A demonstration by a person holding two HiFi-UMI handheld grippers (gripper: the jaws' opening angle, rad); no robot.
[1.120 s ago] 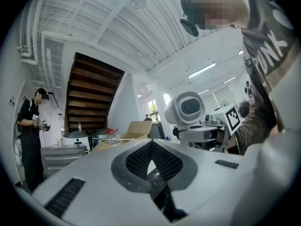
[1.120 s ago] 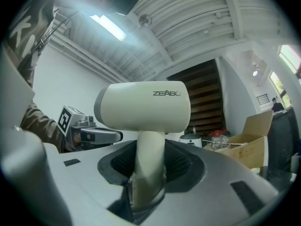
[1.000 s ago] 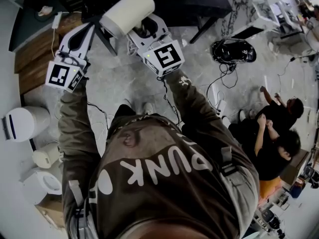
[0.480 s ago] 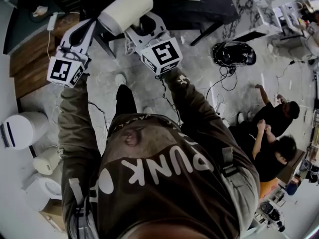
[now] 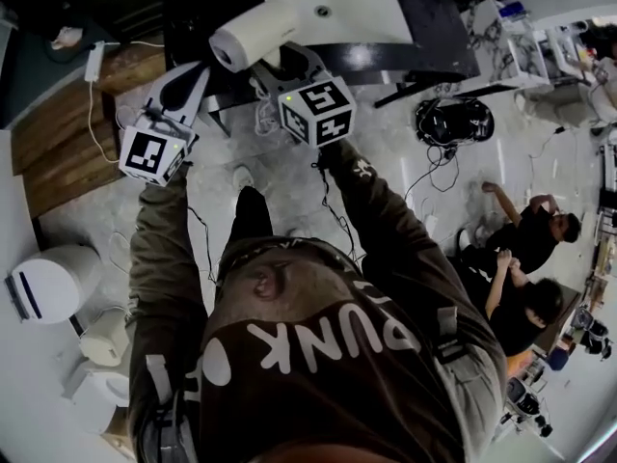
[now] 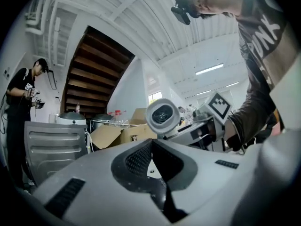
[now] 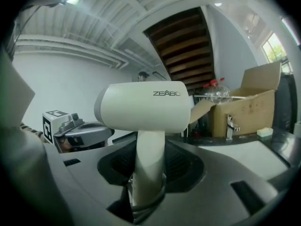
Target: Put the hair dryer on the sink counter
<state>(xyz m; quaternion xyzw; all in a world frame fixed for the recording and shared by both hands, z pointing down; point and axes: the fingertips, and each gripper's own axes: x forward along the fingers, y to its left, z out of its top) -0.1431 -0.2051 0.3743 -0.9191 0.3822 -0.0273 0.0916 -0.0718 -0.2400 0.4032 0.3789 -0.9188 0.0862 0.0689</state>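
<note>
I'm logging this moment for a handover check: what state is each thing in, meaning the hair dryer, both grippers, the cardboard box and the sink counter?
hair dryer: held by its handle, up in the air.
right gripper: shut on the hair dryer's handle.
left gripper: shut, nothing between its jaws.
cardboard box: flaps open.
sink counter: hair dryer not yet on it.

Grey lettering on the white barrel of the hair dryer point(image 7: 146, 107) reads roughly "ZEABO". The person's brown shirt point(image 5: 318, 374) shows large white letters, "PUNK".
</note>
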